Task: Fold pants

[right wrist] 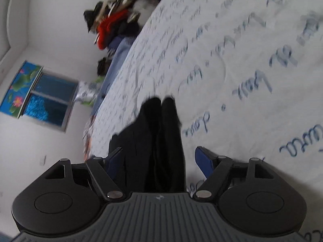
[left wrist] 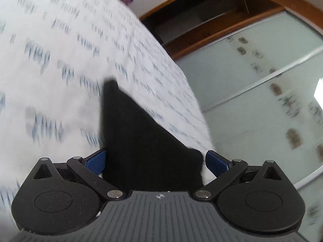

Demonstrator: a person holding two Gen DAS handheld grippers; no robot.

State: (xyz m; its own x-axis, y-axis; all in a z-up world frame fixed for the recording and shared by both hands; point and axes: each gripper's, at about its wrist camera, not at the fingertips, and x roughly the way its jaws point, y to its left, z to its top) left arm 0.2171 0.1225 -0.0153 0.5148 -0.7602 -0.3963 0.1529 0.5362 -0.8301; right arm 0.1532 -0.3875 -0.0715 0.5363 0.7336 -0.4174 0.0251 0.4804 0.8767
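The black pants (left wrist: 139, 141) lie on a white bed sheet with blue script (left wrist: 60, 60). In the left wrist view a dark triangular part of them reaches between the wide-apart blue pads (left wrist: 97, 162) of my left gripper (left wrist: 155, 161). The jaws stand open around the cloth. In the right wrist view the pants (right wrist: 159, 141) show as two narrow folded lengths running away from my right gripper (right wrist: 159, 161). Its blue pads (right wrist: 203, 161) stand wide apart on either side of the cloth. Both views are motion blurred.
The bed sheet (right wrist: 232, 60) fills most of both views. A pile of mixed clothes (right wrist: 115, 24) lies at the bed's far end. A window (right wrist: 46, 100) sits in the white wall. Glass sliding wardrobe doors (left wrist: 262, 100) and a wooden frame (left wrist: 201, 32) stand beside the bed.
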